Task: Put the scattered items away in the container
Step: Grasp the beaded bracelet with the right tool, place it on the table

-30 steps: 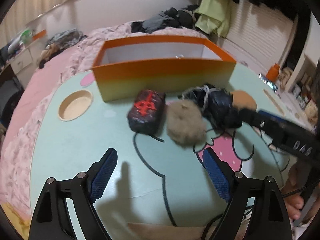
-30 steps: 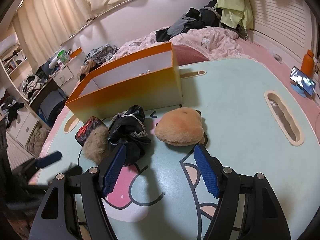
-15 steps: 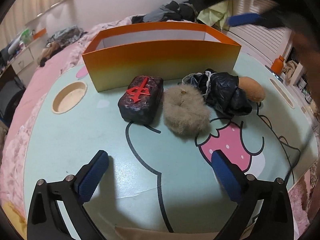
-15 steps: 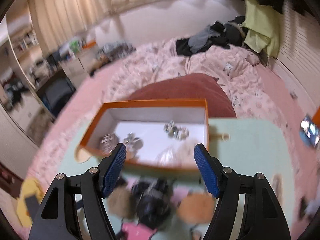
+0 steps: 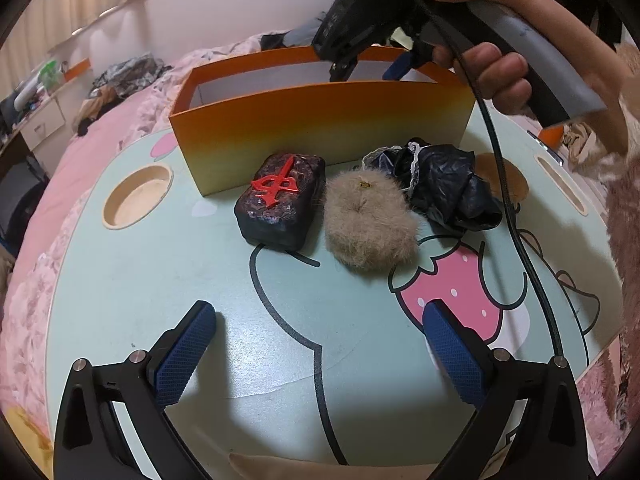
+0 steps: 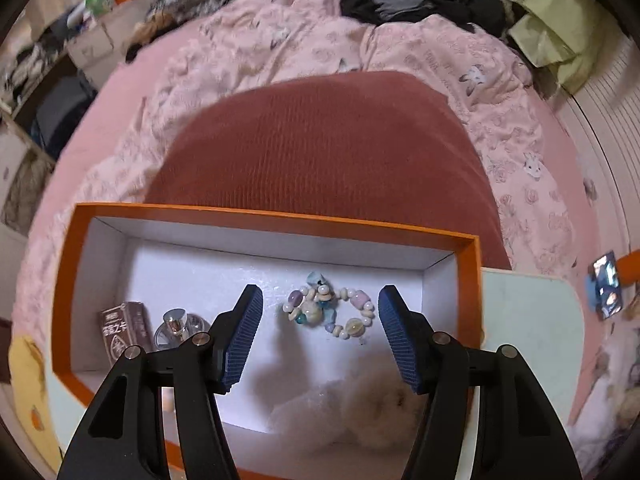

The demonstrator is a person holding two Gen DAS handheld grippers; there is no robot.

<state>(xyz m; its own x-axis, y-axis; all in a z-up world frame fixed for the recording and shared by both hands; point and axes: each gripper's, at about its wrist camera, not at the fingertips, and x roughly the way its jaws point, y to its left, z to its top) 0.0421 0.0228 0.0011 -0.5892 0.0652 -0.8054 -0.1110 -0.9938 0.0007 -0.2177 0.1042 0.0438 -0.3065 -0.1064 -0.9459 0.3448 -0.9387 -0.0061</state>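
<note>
Since a second ago the right tool (image 6: 320, 336) swung over the orange cardboard box (image 6: 280, 220), empty jaws closing; left tool (image 5: 320, 356) waits wide over the bench (image 5: 120, 280).

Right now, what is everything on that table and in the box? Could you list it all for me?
Box: one, orange outside, white inside, at the table's far side.
Table: one, pale green with a cartoon print.
Block: one, dark with a red mark, in front of the box.
Fur ball: one, beige, right of the block.
Cloth: one, black, crumpled, right of the fur ball.
Cushion: one, tan, behind the cloth.
Bracelet: one, pastel beads, in the box.
Carton: one, brown, at the box's left end.
Bottle: one, clear with silver cap, beside the carton.
Fluffy thing: one, cream, in the box.
Left tool: open, empty, above the table.
Right tool: closing, empty, over the box.
</note>
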